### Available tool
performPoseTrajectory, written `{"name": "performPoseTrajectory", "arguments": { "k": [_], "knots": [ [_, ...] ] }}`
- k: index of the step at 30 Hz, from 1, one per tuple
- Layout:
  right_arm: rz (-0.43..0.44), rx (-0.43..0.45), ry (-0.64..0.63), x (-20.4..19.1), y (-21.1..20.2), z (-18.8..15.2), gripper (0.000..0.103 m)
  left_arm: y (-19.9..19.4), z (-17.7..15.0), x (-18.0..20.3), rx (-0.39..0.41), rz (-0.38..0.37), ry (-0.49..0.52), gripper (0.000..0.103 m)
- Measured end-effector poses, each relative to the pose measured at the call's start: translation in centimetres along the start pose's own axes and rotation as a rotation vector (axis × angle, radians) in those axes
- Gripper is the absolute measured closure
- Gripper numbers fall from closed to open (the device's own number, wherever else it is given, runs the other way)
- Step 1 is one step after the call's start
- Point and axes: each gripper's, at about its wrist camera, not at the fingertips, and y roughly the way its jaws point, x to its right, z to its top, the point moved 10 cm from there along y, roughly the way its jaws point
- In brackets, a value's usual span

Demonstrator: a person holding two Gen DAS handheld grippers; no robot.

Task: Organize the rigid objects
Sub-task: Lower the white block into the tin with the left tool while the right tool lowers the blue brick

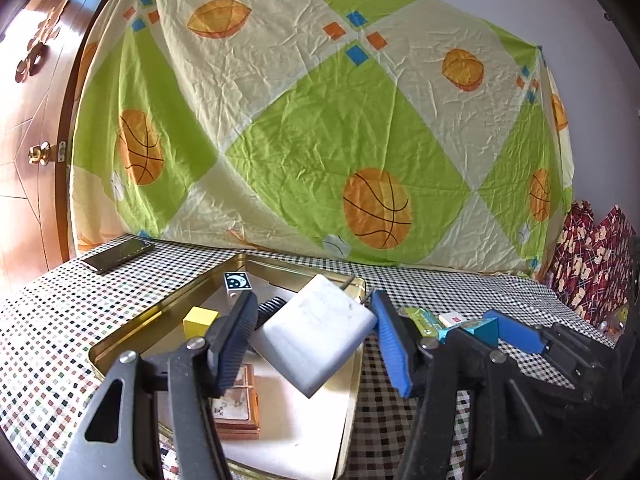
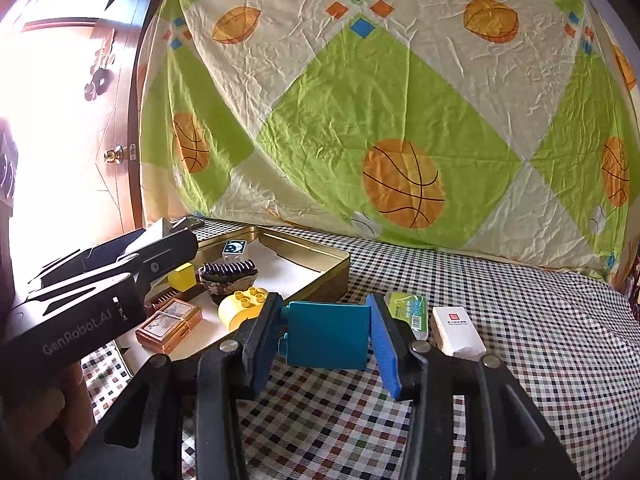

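Note:
My left gripper (image 1: 314,340) is shut on a white plug-in charger (image 1: 316,332), held tilted above the gold tin tray (image 1: 120,336), prongs pointing away. In the tray lie a yellow cube (image 1: 200,320), a moon-face cube (image 1: 238,282), a black hair clip (image 2: 230,274), a copper box (image 2: 170,324) and a yellow studded brick (image 2: 242,306). Right of the tray, my right gripper (image 2: 324,340) is shut on a teal block (image 2: 328,334), raised over the checked tablecloth.
A green packet (image 2: 408,310) and a small white box (image 2: 456,330) lie on the cloth just beyond the right gripper. A phone (image 1: 118,254) rests at the table's far left. A basketball-print sheet hangs behind the table; a wooden door stands at left.

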Motion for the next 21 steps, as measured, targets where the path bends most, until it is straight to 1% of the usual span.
{"name": "performPoseTrajectory", "arguments": {
  "k": [12,21],
  "knots": [
    [0.021,-0.004,-0.033,-2.4,0.9,0.3,0.057,-0.1,0.1,-2.1,-0.004,0.023,-0.012,0.045],
    [0.033,-0.015,-0.050,-3.6,1.7,0.4,0.057,0.1,0.1,-3.4,-0.027,0.039,-0.017,0.045]
  ]
}}
